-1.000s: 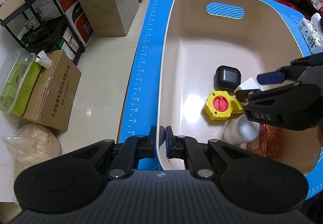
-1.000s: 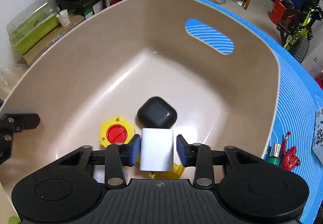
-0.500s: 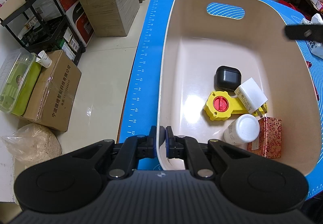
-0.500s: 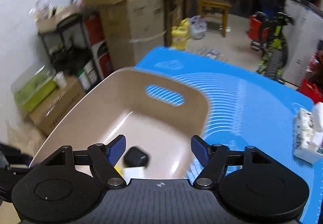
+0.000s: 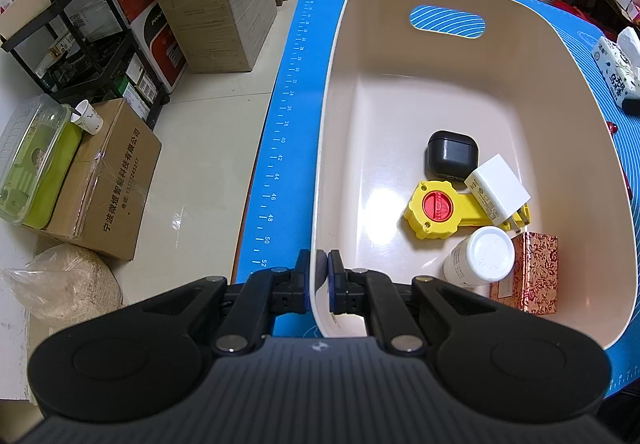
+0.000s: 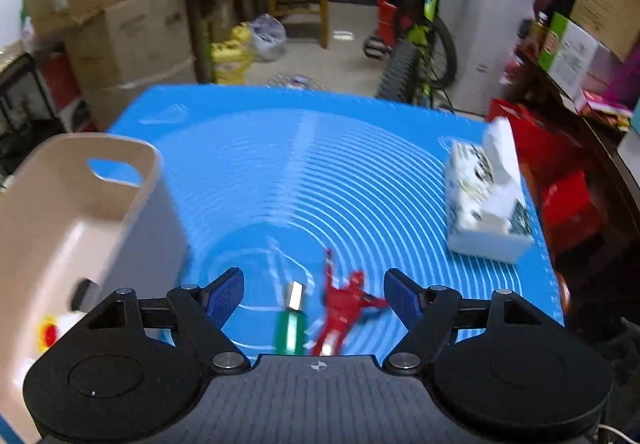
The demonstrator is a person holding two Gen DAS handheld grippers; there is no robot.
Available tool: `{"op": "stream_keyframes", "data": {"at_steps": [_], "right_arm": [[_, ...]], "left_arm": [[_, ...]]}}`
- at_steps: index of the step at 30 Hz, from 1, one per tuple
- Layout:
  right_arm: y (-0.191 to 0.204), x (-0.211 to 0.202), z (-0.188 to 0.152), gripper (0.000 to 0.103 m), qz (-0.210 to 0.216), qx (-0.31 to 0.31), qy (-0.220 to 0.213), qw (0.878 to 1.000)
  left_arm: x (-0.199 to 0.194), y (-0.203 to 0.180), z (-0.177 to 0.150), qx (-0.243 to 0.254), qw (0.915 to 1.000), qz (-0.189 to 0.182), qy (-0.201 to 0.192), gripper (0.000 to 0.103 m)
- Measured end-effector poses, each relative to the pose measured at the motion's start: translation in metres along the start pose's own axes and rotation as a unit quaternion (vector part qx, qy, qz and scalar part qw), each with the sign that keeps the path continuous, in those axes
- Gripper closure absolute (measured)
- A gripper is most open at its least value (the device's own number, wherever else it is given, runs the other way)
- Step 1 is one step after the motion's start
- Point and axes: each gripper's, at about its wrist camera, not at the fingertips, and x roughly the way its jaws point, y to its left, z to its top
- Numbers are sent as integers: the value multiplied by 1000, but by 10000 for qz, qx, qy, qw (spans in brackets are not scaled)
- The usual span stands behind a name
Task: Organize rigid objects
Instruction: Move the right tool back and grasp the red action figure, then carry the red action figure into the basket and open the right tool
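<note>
The left gripper's (image 5: 319, 280) fingers pinch the near rim of the beige bin (image 5: 344, 92), angled steeply down. The right gripper (image 6: 314, 294), jaws just spread apart and empty, tilts down over the blue mat (image 6: 320, 164), above a green bottle (image 6: 291, 326) and red figure (image 6: 344, 308). Deeper in the bin lie the white charger (image 5: 498, 190), yellow tool (image 5: 434, 210) and black case (image 5: 452, 156).

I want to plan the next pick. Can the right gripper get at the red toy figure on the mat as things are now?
Probably yes. The right gripper is open and empty, and the red toy figure lies bare on the blue mat below its jaws. Only the green bottle lies close beside it.
</note>
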Motion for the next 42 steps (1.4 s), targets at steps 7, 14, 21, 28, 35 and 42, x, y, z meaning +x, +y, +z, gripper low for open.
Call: {"op": "stream_keyframes", "data": {"at_steps": [7,14,21,28,35,42], "right_arm": [[-14,36,-19,27,-243,209,370,9988],[-19,58,-28,33,-236,361,637,9970],[-15,66,-33,53,66,531,671,9963],[-11,64,-37,72,162,517,598,9967],[-27,39,-37,72,46,525,284,9982],[-31,-8,-17,72,159,446,-253,9986]], "left_arm": [[0,0,0,5,10000,-2,7,93],[0,0,0,11,10000,-2,5,93],[0,0,0,10,10000,-3,6,93],[0,0,0,12,10000,-4,5,93],[0,0,0,10,10000,-3,5,93],[0,0,0,13,10000,-3,5,93]]}}
